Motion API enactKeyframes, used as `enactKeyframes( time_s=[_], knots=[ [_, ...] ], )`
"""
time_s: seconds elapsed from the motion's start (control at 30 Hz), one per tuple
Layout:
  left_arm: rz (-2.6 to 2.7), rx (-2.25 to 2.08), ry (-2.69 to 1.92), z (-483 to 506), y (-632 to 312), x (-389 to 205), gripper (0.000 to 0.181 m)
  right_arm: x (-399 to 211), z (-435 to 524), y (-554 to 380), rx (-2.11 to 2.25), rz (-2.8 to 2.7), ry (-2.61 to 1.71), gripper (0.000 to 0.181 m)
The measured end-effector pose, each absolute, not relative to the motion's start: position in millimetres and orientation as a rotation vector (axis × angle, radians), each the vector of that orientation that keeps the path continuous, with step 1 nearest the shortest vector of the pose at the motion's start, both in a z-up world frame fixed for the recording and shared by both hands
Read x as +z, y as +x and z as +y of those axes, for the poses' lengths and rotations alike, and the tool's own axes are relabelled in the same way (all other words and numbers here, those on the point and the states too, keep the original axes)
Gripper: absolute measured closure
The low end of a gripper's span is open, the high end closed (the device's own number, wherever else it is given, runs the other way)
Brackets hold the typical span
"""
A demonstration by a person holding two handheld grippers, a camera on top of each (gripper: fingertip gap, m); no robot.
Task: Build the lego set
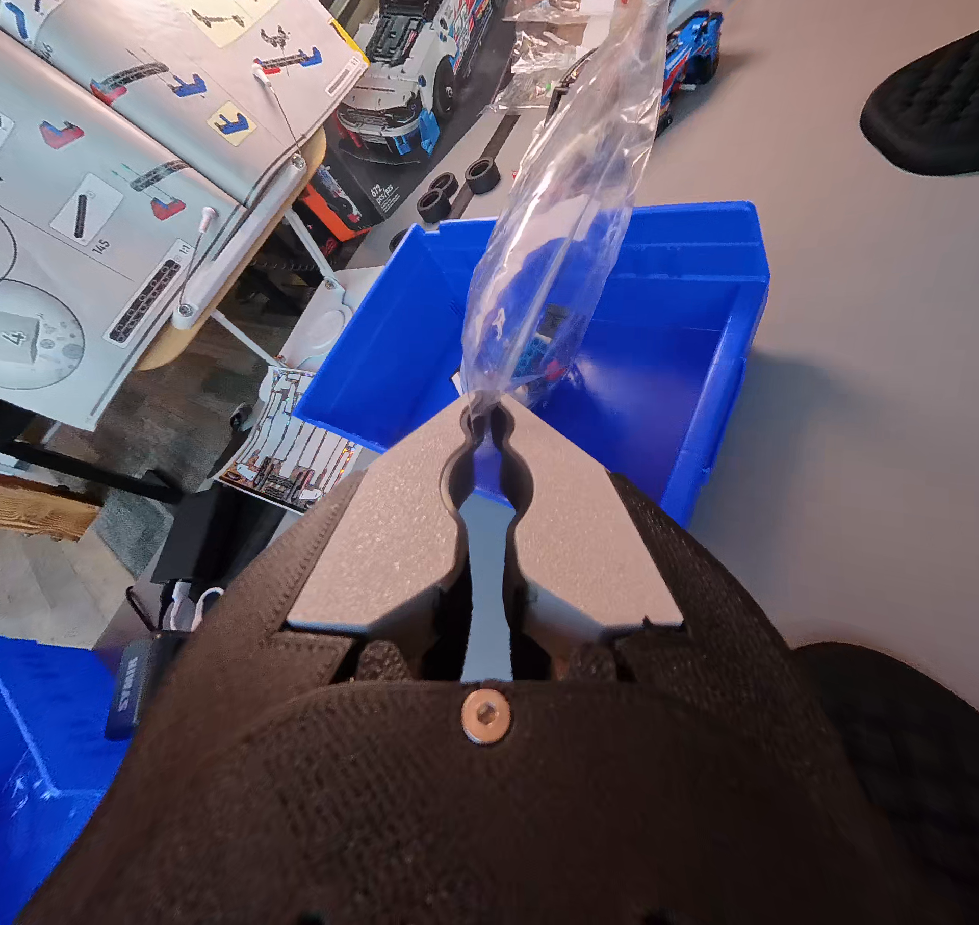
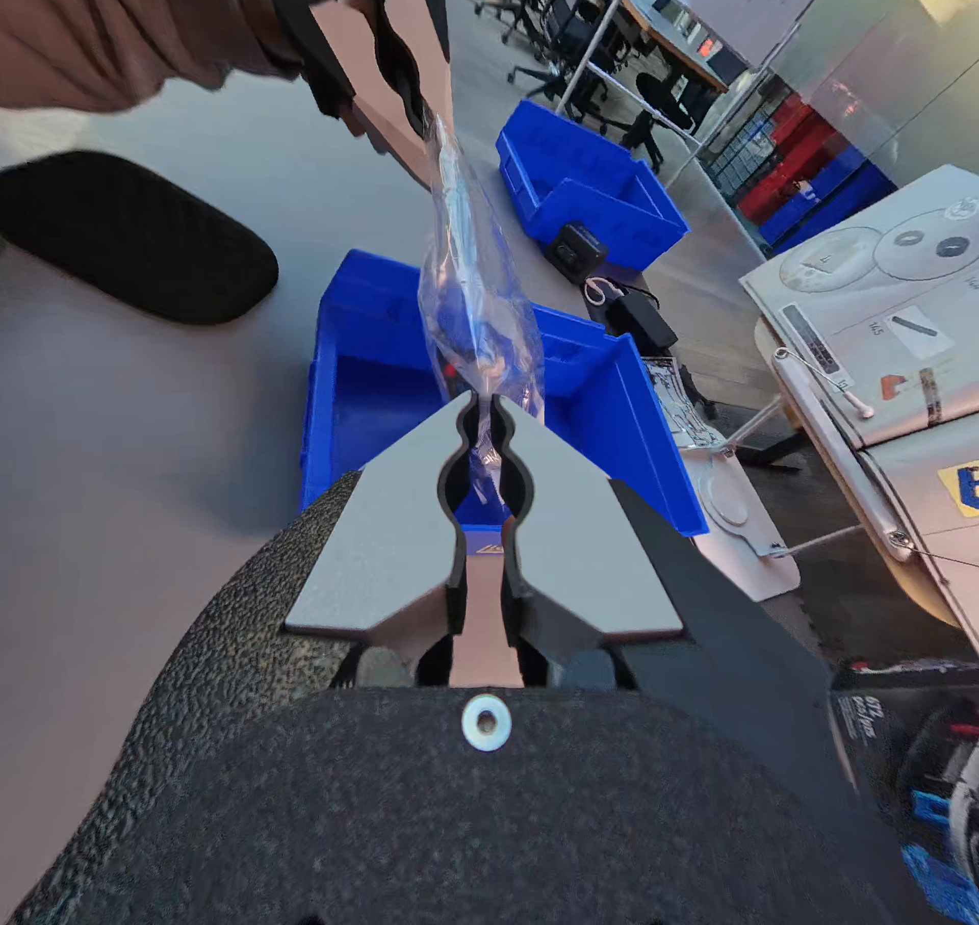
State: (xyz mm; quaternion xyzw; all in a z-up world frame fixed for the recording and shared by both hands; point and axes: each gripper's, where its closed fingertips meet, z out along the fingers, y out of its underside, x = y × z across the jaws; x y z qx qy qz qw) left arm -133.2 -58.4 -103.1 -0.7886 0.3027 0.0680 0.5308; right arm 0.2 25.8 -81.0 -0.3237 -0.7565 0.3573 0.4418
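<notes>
A clear plastic bag (image 1: 561, 200) with blue, black and red Lego parts hangs stretched over an open blue bin (image 1: 688, 317). My left gripper (image 1: 486, 415) is shut on one end of the bag. In the right wrist view my right gripper (image 2: 483, 404) is shut on the other end of the bag (image 2: 471, 290), above the same bin (image 2: 609, 412). The left gripper (image 2: 418, 105) shows there at the top, pinching the bag's far end. The parts sit bunched in the bag's middle.
An open instruction booklet (image 1: 132, 131) rests on a stand at the left. The set's box (image 1: 413, 78), black tyres (image 1: 450, 189), empty bags (image 1: 540, 41) and a part-built blue car (image 1: 688, 62) lie behind. A black pad (image 2: 132, 237) and a second blue bin (image 2: 583, 195) sit nearby. The left gripper's tips are roughly 15 centimeters from the right gripper's.
</notes>
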Motion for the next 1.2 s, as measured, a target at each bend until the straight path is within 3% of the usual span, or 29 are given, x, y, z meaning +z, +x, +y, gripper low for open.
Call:
enactKeyframes(
  time_s=[0.33, 1.2],
  knots=[
    [0.768, 0.086, -1.851, -40, -150, -71, 0.181, -42, 64, -8, 1.162, -1.855, -0.834, 0.181],
    [0.753, 0.151, -1.856, 10, -190, 11, 0.181, 40, 112, -45, 0.958, -1.759, -0.893, 0.181]
  ],
)
